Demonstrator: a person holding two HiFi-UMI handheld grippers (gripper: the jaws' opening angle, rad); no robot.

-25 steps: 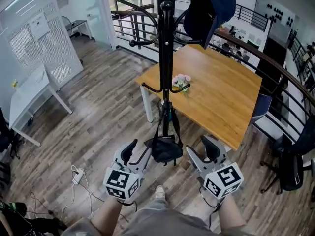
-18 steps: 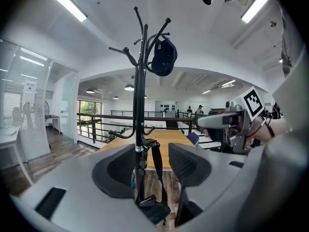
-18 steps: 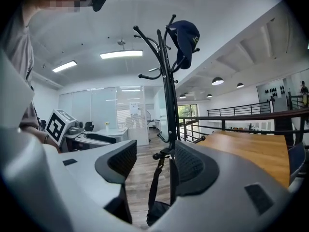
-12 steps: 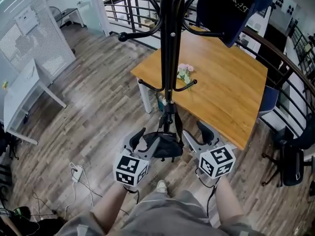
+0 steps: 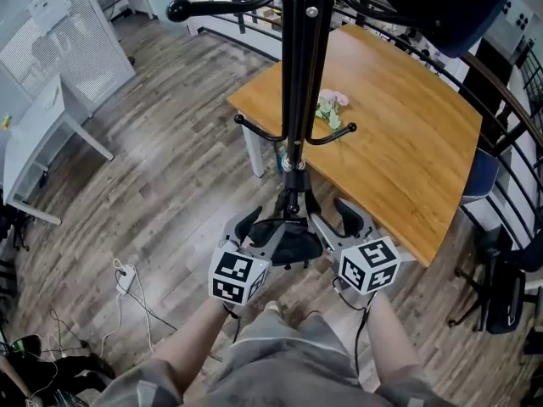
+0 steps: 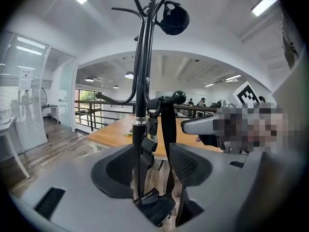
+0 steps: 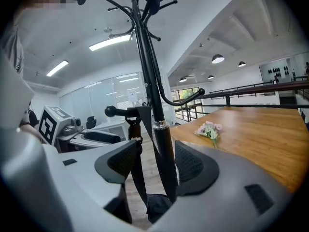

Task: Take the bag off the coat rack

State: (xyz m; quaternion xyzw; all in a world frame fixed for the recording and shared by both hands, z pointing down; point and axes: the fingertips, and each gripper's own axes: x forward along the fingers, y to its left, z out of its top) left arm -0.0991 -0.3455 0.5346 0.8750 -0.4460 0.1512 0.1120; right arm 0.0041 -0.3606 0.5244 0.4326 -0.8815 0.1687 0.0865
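A small black bag (image 5: 284, 240) hangs by its strap (image 6: 167, 134) from a low hook on the black coat rack (image 5: 297, 75). My left gripper (image 5: 259, 230) is at the bag's left side and my right gripper (image 5: 335, 221) at its right, both close to it. The left gripper (image 6: 152, 170) is open, with pole, strap and the bag's top (image 6: 157, 207) showing between its pads, untouched. The right gripper (image 7: 157, 163) is open too, its jaws framing the pole (image 7: 157, 105), the strap (image 7: 135, 168) and the bag (image 7: 159, 204) below.
A dark cap (image 5: 450, 7) hangs on an upper hook. Just behind the rack is a wooden table (image 5: 407, 142) with a small bunch of flowers (image 5: 333, 108). A white desk (image 5: 42, 142) is at the left, cables (image 5: 127, 278) lie on the floor, and a railing and a chair (image 5: 501, 287) are at the right.
Both grippers have moved forward and inward, from short of the bag to close on either side of it. The view has come nearer the rack.
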